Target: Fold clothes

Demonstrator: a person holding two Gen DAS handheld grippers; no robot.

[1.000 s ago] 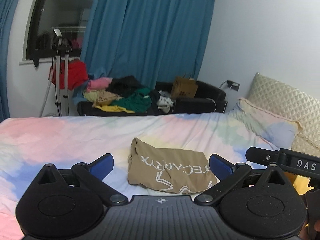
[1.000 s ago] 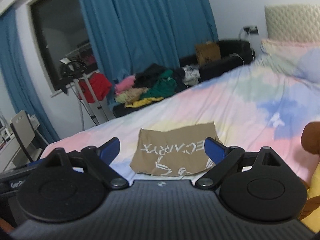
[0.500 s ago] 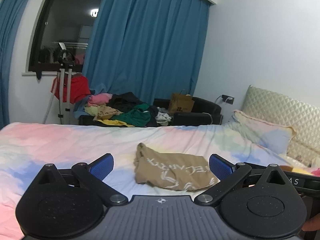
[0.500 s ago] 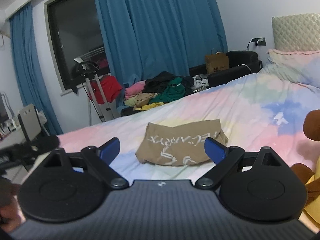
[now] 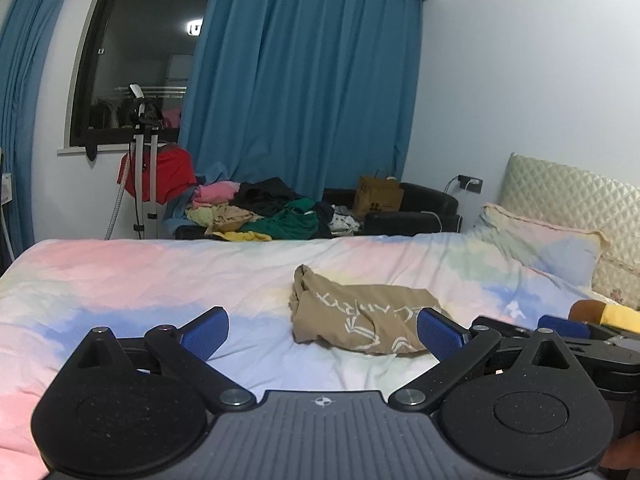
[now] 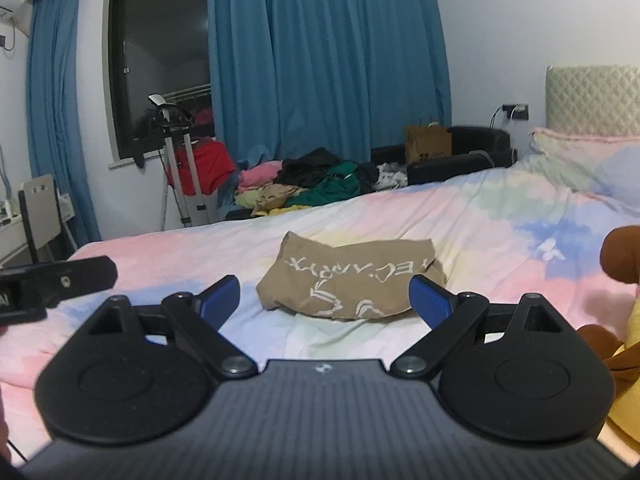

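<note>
the tan shirt (image 5: 360, 316) lies in a small folded bundle on the bed (image 5: 120, 280), in the middle of the sheet, with white letters on top. in the left view it sits at about 1 o'clock from the left gripper (image 5: 322, 330), near its right finger. in the right view the tan shirt (image 6: 352, 280) sits at 12 o'clock from the right gripper (image 6: 326, 300), between the two blue tips but a bit past them. both grippers are spread wide and hold nothing at all. they hang above the sheet and do not touch the shirt. the left end of the bundle looks lumpy and bunched, so a pinch there can grab only the top layer, and the fold can fall open. a pinch that goes too low can catch the sheet too and drag it up. the two grippers are near each other, so they can bump. a pile of clothes (image 5: 260, 212) waits on the sofa (image 5: 408, 212) at 12 o'clock, well apart, and a stuffed toy (image 6: 620, 256) lies at 3 o'clock, where a wide swing can knock it.
</note>
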